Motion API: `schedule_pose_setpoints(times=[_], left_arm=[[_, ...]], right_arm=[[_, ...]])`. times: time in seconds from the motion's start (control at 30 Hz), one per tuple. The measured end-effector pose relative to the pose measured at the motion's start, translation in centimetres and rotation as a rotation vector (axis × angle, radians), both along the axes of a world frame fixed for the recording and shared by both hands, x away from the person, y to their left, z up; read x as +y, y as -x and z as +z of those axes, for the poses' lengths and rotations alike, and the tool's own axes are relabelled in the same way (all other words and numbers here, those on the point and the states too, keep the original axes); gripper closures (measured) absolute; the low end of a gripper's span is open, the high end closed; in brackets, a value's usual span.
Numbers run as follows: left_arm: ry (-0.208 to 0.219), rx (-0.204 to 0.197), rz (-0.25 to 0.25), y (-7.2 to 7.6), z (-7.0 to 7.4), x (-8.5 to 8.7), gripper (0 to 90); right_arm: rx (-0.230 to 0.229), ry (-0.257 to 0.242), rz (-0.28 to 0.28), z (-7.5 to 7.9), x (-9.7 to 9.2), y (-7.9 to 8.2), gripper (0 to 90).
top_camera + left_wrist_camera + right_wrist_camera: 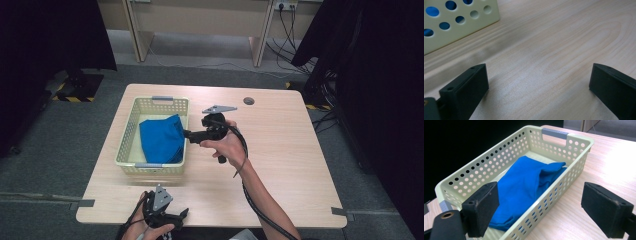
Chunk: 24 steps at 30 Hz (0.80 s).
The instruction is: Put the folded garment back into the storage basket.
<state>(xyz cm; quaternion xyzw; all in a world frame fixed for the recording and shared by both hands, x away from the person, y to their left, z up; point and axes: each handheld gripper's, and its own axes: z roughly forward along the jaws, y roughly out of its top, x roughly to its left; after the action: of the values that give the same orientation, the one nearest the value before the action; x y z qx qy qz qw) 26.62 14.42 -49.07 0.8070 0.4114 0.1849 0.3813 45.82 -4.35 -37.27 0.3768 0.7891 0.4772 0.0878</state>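
Looks like I'm basically wrapping up: blue cloth (524, 187) is lying in the perforated basket (576, 157), right gripper (541, 207) hovering beside it, jaws released, left gripper (536, 87) idling empty near me.

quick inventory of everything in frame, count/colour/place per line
basket: 1, pale yellow-green, perforated, grey handles, left half of the table
cloth: 1, blue, folded, lying inside the basket
table: 1, light wood, centre, with a grey round cable port near the far edge
desk: 1, beige, far background
black curtains: 2, left and right sides of the room
right gripper: 1, black, jaws open and empty, pointing at the basket's right wall
left gripper: 1, black, jaws open and empty, near edge of the table
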Motion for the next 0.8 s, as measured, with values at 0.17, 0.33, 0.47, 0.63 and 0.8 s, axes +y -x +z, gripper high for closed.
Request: schedule_pose_setpoints(times=[0.17,0.33,0.47,0.63,0.8], left_arm=[[0.001,0.001,0.001,0.0,0.0,0.0,1.3],[0.001,0.0,0.001,0.0,0.0,0.0,1.3],[0.0,0.001,0.001,0.0,0.0,0.0,1.3],[0.0,0.001,0.001,0.0,0.0,0.0,1.2],[0.0,0.001,0.002,0.0,0.0,0.0,1.2]], right_arm=[[-0.006,-0.003,-0.001,-0.1,-0.9,0.4,15.0],[-0.009,-0.002,-0.004,-0.4,-1.8,0.8,15.0],[-0.013,-0.001,-0.005,-0.6,-2.6,1.1,15.0],[-0.011,-0.001,-0.013,-1.0,-3.5,1.3,15.0],[-0.012,0.0,-0.019,-1.2,-4.3,1.5,15.0]])
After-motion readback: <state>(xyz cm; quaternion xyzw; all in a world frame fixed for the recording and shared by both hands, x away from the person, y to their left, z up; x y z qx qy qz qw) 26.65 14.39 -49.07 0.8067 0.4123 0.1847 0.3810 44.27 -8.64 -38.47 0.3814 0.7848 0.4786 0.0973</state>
